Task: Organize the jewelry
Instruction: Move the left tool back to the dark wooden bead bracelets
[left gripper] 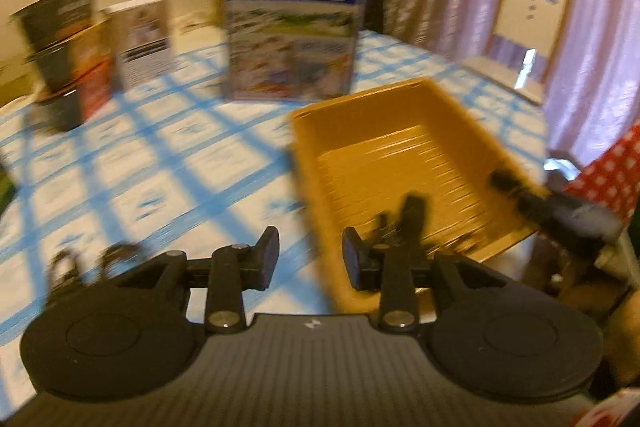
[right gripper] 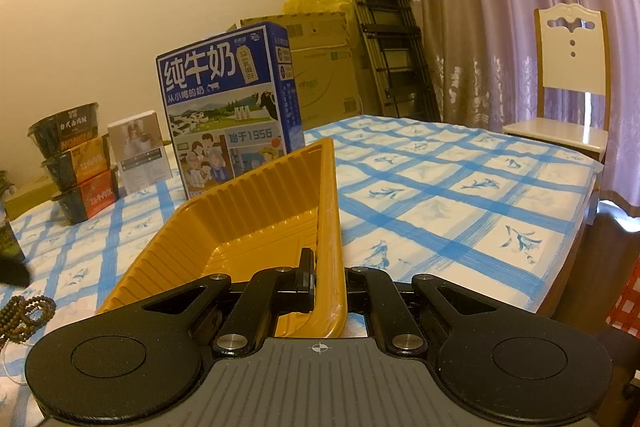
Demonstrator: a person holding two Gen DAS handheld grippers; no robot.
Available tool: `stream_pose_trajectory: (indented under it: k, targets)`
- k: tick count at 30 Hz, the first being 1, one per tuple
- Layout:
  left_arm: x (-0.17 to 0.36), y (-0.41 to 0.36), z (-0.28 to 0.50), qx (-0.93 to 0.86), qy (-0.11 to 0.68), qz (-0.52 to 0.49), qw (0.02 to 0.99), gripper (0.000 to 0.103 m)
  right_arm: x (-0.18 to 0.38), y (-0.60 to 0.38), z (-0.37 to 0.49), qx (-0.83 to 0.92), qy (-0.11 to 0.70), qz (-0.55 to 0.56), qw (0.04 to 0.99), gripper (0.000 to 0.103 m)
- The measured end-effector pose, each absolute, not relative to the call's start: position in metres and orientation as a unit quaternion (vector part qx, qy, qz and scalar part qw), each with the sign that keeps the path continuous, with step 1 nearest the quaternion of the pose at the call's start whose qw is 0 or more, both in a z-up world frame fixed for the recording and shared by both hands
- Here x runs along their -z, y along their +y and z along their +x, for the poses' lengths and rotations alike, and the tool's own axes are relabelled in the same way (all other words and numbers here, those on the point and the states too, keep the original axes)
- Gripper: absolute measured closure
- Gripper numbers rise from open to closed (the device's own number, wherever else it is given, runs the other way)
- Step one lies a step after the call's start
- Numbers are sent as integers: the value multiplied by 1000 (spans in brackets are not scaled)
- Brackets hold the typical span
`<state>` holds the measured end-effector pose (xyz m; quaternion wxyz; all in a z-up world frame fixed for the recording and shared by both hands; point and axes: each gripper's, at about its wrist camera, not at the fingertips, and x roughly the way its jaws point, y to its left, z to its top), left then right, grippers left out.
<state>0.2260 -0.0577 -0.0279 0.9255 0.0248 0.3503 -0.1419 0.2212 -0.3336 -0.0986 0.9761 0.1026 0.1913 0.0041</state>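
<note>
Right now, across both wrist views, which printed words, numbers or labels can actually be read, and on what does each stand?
"纯牛奶": large white title on the tall blue milk carton box.
"从小喝的奶": smaller line under that title.
"始于1956": lower front panel of the same box.
"HONGHU", roughly: top bowl of the stacked black instant-food bowls; the other print there is too small.
Small white photo box: text too small.
Brown cardboard cartons: print unreadable.
Left wrist view: everything blurred.

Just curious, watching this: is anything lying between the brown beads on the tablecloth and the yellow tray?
Nothing visible. Only bare checked tablecloth separates the beads from the tray's ribbed side wall; the right gripper clamps its rim.
</note>
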Motion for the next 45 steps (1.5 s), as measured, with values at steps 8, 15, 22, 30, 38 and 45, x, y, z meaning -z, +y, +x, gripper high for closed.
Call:
stream_pose_trajectory:
  k: [8, 15, 22, 30, 38, 45]
  targets:
    - [47, 14, 203, 43, 381, 6, 924, 72, 99, -328, 224, -5, 195, 99, 976, 97]
    - [56, 46, 183, -2, 390, 8, 921, 68, 101, -328, 226, -3, 199, 101, 975, 97]
    - [64, 68, 170, -32, 398, 0, 917, 68, 102, -328, 226, -3, 199, 101, 975, 97]
    - [73, 74, 166, -44, 407, -4, 912, 67, 105, -330, 224, -1, 203, 98, 974, 98]
    - [77, 77, 171, -49, 406, 4, 913, 68, 105, -330, 225, -1, 203, 98, 974, 98]
    - [79, 78, 179, -52, 403, 17, 914, 68, 105, -329, 225, -1, 203, 98, 974, 98]
